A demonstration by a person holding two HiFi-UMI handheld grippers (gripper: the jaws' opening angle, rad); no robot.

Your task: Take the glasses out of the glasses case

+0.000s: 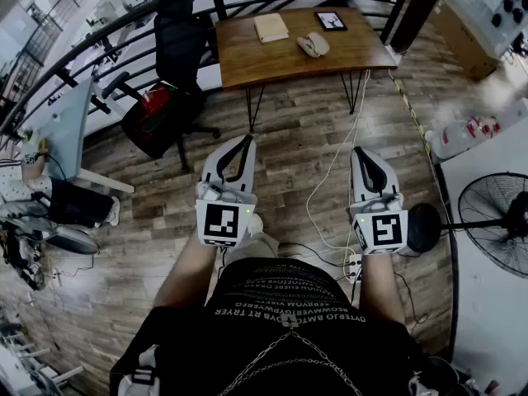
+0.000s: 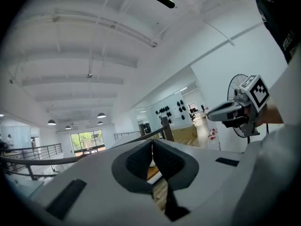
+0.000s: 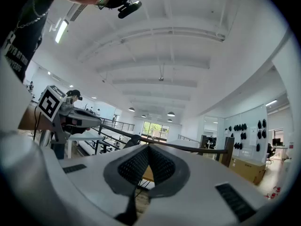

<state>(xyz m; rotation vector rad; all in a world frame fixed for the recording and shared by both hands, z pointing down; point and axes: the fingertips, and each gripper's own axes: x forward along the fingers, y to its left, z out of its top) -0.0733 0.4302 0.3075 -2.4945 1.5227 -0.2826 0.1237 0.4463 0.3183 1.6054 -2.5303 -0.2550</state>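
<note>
The glasses case (image 1: 313,44), a pale oval shell, lies shut on the wooden table (image 1: 247,60) far ahead of me. No glasses show. My left gripper (image 1: 244,144) and right gripper (image 1: 364,155) are held side by side at waist height over the plank floor, well short of the table. Both point level toward it. In the left gripper view the left gripper (image 2: 151,144) has its dark pads pressed together with nothing between them. The right gripper (image 3: 148,149) looks the same in its own view. Each view also catches the other gripper off to one side.
On the table also lie a beige book (image 1: 271,28) and a dark tablet (image 1: 331,21). A black office chair (image 1: 169,89) with a red bag stands to the left. A floor fan (image 1: 499,221) and a white table are at the right. Cables (image 1: 330,180) run across the floor.
</note>
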